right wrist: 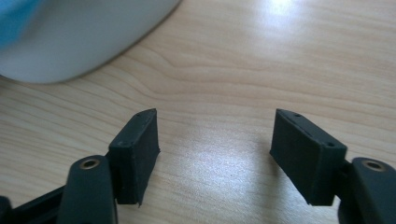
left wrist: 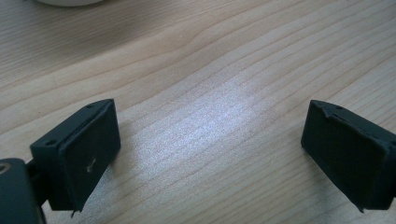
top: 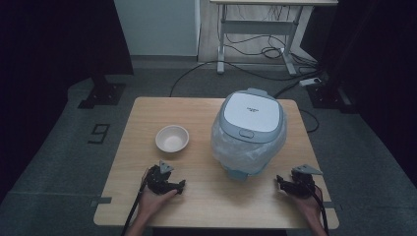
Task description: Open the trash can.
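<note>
We are looking down on one wooden table (top: 206,196), and on it we are counting one rice cooker (top: 250,129), one small white bowl (top: 172,138) and two grippers, each in one of the person's hands. The rice cooker, our landmark, is standing on the right half of the table with its lid shut and a clear plastic wrap around its body. The bowl is sitting upright to the left of the cooker, apart from it, and it is looking empty.

The left gripper (top: 178,187) is resting low on the table, in front of the cooker and to its left, just in front of the bowl. The left hand (top: 155,200) is coming in from the near edge with the forearm angled slightly inward. In the left gripper view we are seeing its two black jaws spread wide over bare wood, gripping nothing, with the bowl's rim (left wrist: 70,2) just peeking in at the top.

The right gripper (top: 281,184) is lying in front of the cooker and to its right, near the table's right front corner, the right hand (top: 311,204) behind it. In the right gripper view its jaws are standing partly apart with nothing between them, and the cooker's pale base (right wrist: 84,37) is showing ahead at the upper left, apart from the jaws.
</note>
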Demonstrator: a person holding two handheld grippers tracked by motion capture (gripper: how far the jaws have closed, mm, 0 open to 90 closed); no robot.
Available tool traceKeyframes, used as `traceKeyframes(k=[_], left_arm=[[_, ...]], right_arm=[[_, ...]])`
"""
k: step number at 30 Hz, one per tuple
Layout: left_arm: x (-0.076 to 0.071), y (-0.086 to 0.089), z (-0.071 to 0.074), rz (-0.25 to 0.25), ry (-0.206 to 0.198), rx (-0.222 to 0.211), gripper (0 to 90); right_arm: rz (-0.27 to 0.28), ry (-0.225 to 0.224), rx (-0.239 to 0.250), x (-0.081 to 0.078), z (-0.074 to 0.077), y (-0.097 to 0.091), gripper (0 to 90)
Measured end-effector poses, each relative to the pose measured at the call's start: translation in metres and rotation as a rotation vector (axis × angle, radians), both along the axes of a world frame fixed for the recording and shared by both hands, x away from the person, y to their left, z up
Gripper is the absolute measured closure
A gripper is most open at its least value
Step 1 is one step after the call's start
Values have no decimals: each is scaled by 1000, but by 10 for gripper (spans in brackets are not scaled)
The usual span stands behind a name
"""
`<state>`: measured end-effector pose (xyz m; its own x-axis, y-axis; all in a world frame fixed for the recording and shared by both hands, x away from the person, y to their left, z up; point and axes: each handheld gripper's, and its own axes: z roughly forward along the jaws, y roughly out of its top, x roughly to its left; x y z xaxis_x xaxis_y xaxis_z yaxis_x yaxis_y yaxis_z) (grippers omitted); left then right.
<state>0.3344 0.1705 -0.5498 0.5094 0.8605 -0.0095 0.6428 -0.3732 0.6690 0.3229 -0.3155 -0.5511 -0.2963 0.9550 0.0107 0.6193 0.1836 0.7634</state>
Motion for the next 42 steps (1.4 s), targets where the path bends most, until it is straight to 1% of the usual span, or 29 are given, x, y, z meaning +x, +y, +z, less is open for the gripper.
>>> traceKeyframes(k=[1,2,3,6,7,8,9,10,12,13,16,17,20,21,24,29,33,34,35,36,37,39,40,41,42], left_arm=[[0,0,0,-1,0,0,40],[0,0,0,-1,0,0,40],[0,0,0,-1,0,0,40],[0,0,0,-3,0,0,40],[0,0,0,-3,0,0,40],[0,0,0,-4,0,0,40],[0,0,0,-4,0,0,40],[0,0,0,-4,0,0,40],[0,1,0,-5,0,0,40],[0,1,0,-5,0,0,40],[0,1,0,-5,0,0,40],[0,1,0,-5,0,0,40],[0,1,0,-6,0,0,40],[0,1,0,-6,0,0,40],[0,1,0,-6,0,0,40],[0,1,0,-7,0,1,40],[0,0,0,-5,0,0,38],[0,0,0,-5,0,0,38],[0,0,0,-5,0,0,38],[0,0,0,-5,0,0,38],[0,0,0,-5,0,0,38],[0,0,0,-4,0,0,38],[0,0,0,-5,0,0,38],[0,0,0,-5,0,0,38],[0,0,0,-4,0,0,38]], right_arm=[[11,-18,30,-4,4,-3,356],[11,-18,30,-4,4,-3,356],[27,-40,57,-8,9,-7,397],[42,-66,98,-15,17,-11,469],[42,-66,98,-15,17,-11,469],[50,-77,129,-18,21,-14,522],[50,-77,129,-18,21,-14,522],[51,-82,146,-20,23,-16,545],[53,-89,182,-23,28,-19,605],[59,-99,203,-24,32,-21,652],[77,-126,214,-27,38,-24,740],[77,-126,214,-27,38,-24,740],[99,-146,232,-29,46,-25,841],[108,-154,242,-30,49,-26,891],[119,-163,255,-31,54,-26,900],[139,-172,259,-32,60,-25,900],[160,-193,269,-31,69,-24,900],[160,-193,269,-31,69,-24,900],[166,-204,280,-31,74,-23,900],[166,-204,280,-31,74,-23,900],[173,-215,284,-31,79,-22,900],[177,-221,285,-31,82,-22,900],[177,-239,295,-32,87,-21,900],[177,-239,295,-32,87,-21,900],[178,-249,302,-32,90,-22,900]])
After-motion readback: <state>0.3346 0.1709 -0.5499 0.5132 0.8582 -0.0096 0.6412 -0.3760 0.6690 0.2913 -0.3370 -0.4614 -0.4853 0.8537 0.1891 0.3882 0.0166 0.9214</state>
